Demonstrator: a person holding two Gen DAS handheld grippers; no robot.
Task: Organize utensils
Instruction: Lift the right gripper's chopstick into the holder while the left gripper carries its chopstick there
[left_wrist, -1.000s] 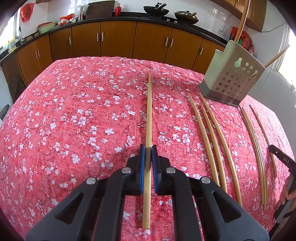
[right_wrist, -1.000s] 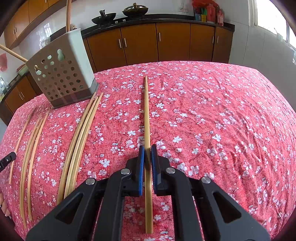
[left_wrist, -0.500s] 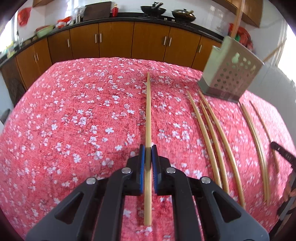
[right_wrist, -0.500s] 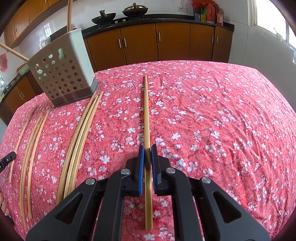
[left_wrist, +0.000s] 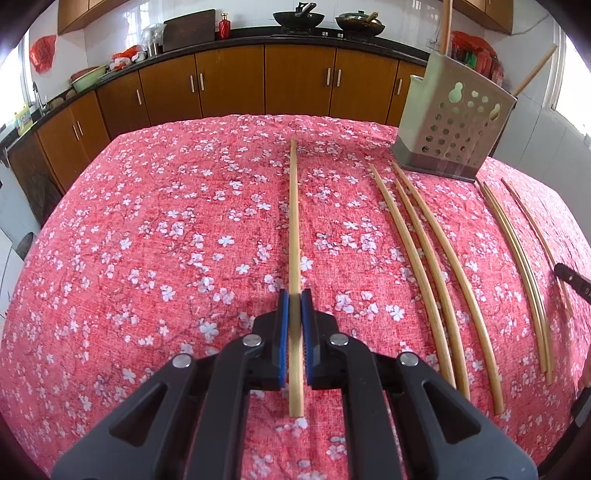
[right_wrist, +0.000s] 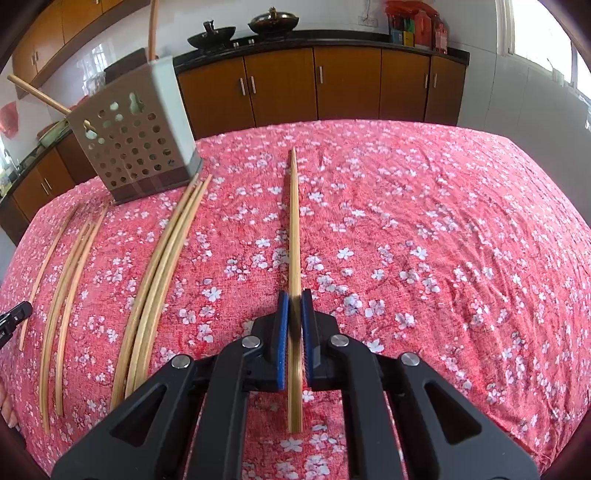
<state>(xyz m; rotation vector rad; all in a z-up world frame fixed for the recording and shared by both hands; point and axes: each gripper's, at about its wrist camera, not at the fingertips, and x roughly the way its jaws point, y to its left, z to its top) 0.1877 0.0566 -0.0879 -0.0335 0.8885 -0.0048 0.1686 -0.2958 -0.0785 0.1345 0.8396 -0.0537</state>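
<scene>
My left gripper (left_wrist: 294, 295) is shut on a long bamboo chopstick (left_wrist: 294, 221) that points away over the red floral tablecloth. My right gripper (right_wrist: 294, 295) is shut on another bamboo chopstick (right_wrist: 294, 229), also pointing away. A grey perforated utensil holder (left_wrist: 454, 129) stands at the far right in the left wrist view and at the far left in the right wrist view (right_wrist: 133, 147), with two sticks standing in it. Several loose chopsticks (left_wrist: 428, 258) lie on the cloth in front of it; they also show in the right wrist view (right_wrist: 159, 280).
The table (left_wrist: 147, 240) wears a red flowered cloth. Brown kitchen cabinets (left_wrist: 229, 85) run behind it, with woks on the counter. The tip of the other gripper shows at the right edge (left_wrist: 572, 280) and at the left edge (right_wrist: 14, 317).
Both grippers have lifted slightly and tilted with their chopsticks still held; the holder looks a little closer in both views.
</scene>
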